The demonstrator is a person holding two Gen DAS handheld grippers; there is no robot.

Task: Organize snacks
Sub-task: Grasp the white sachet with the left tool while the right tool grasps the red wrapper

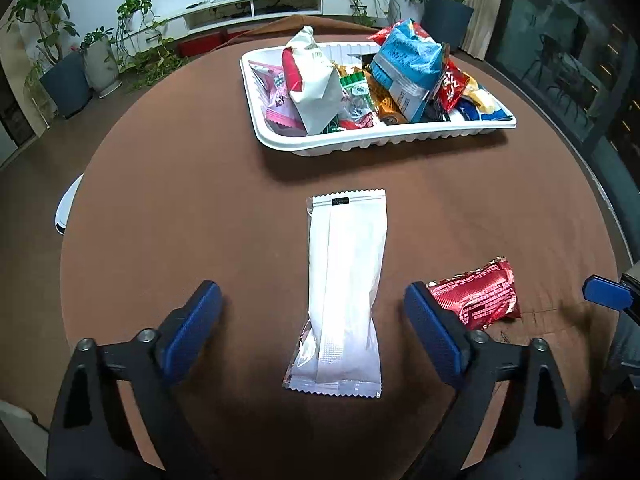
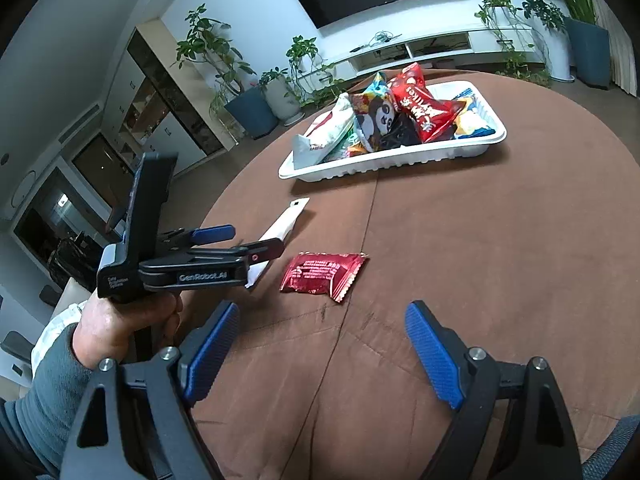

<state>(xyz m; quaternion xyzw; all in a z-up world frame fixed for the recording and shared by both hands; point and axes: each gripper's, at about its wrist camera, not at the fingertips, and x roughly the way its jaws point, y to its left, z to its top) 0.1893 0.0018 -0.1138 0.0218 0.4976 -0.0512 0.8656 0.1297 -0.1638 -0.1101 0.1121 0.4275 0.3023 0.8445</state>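
Here, in the left wrist view, the left gripper [image 1: 312,320] has its jaws released and wide apart, one blue pad at the lower left of the frame and one at the lower right. Between them, in the lower middle, a white packet [image 1: 344,288] lies flat on the brown counter [image 1: 180,152], lengthwise away from the camera; the pads do not touch it. A red packet [image 1: 476,294] lies just behind the pad on the right side. In the upper middle of this frame a white tray [image 1: 384,140] stands on the counter, full of snack bags, among them a white bag [image 1: 314,80] and a blue bag [image 1: 408,64].

In the right wrist view the right gripper [image 2: 320,354] is also released, its jaws wide with only the bare counter [image 2: 500,240] between them at the bottom of the frame. The red packet [image 2: 322,276] lies in the middle of the frame, well ahead of these jaws. At the left, a hand [image 2: 120,324] with a grey sleeve holds the left gripper [image 2: 244,242] over the near end of the white packet [image 2: 284,228]. The tray [image 2: 400,158] is at the upper middle, well apart from both packets
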